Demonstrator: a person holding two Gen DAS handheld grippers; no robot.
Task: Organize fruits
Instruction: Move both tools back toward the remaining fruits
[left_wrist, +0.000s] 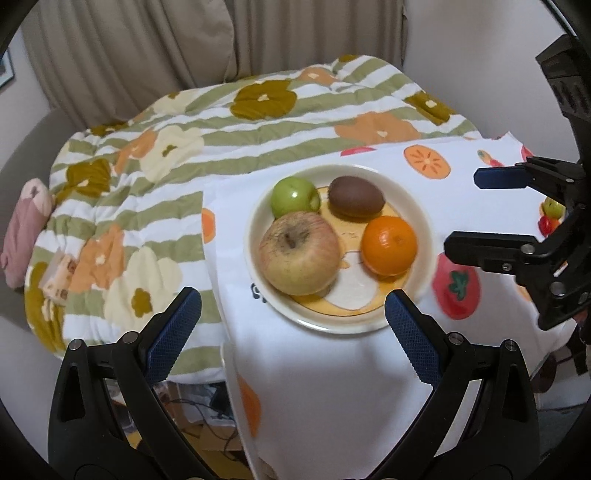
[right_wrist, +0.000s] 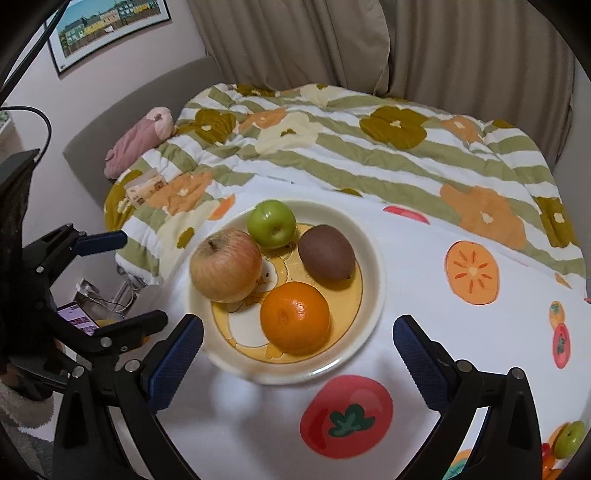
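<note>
The plate (right_wrist: 373, 258), mid-frame in both views, holds the big apple (right_wrist: 226, 264), green apple (right_wrist: 272, 223), kiwi (right_wrist: 326, 257) and orange (right_wrist: 294, 317), packed close. A careless nudge could roll one onto the cloth-covered surface (right_wrist: 424, 266). The left tool (left_wrist: 291, 314) and right tool (right_wrist: 297, 349) both gape wide, empty, touching nothing.

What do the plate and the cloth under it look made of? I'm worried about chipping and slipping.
Plate: likely glazed ceramic; glossy cream rim, printed yellow cartoon centre, though melamine is possible. Cloth: thin white woven fabric, matte, with printed fruit; it drapes and creases.
</note>
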